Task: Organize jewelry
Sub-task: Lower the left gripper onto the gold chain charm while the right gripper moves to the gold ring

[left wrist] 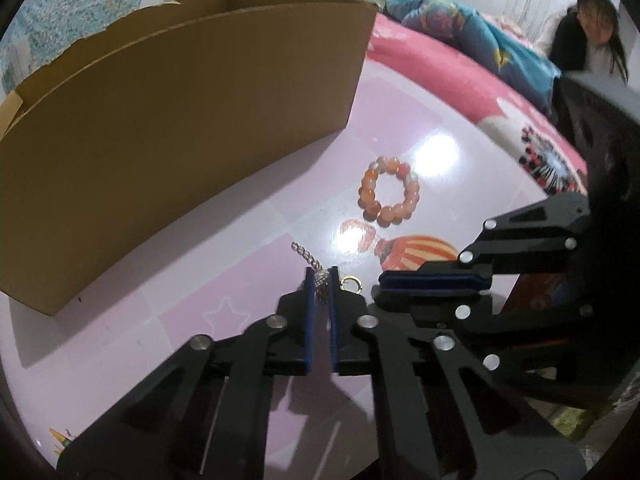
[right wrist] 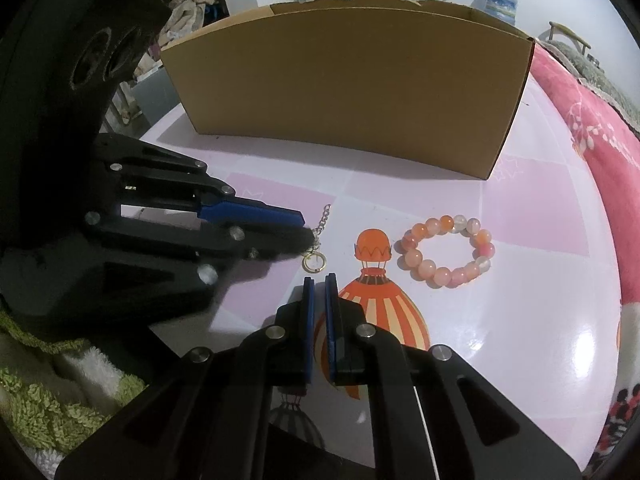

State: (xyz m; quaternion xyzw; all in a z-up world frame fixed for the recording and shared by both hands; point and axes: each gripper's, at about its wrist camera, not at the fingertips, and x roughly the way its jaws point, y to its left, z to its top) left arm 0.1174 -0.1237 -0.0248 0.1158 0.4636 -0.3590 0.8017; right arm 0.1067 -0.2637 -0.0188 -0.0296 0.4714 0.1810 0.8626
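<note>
A thin chain bracelet (left wrist: 316, 270) with a gold ring clasp (left wrist: 351, 283) lies on the pink table; my left gripper (left wrist: 321, 280) is shut on the chain bracelet's middle. In the right wrist view the left gripper (right wrist: 306, 229) pinches the chain (right wrist: 323, 220), with the gold ring (right wrist: 314, 262) lying just in front. My right gripper (right wrist: 319, 280) is shut and empty, just short of the ring; it also shows in the left wrist view (left wrist: 380, 288). An orange and pink bead bracelet (right wrist: 446, 250) lies to the right on the table, and shows in the left wrist view (left wrist: 390, 190).
An open cardboard box (right wrist: 352, 92) stands at the back of the table (right wrist: 520, 320), also in the left wrist view (left wrist: 180, 120). A pink blanket (right wrist: 592, 128) lies at the right. A green shaggy cloth (right wrist: 44, 400) is at the left edge. A person (left wrist: 596, 36) sits behind.
</note>
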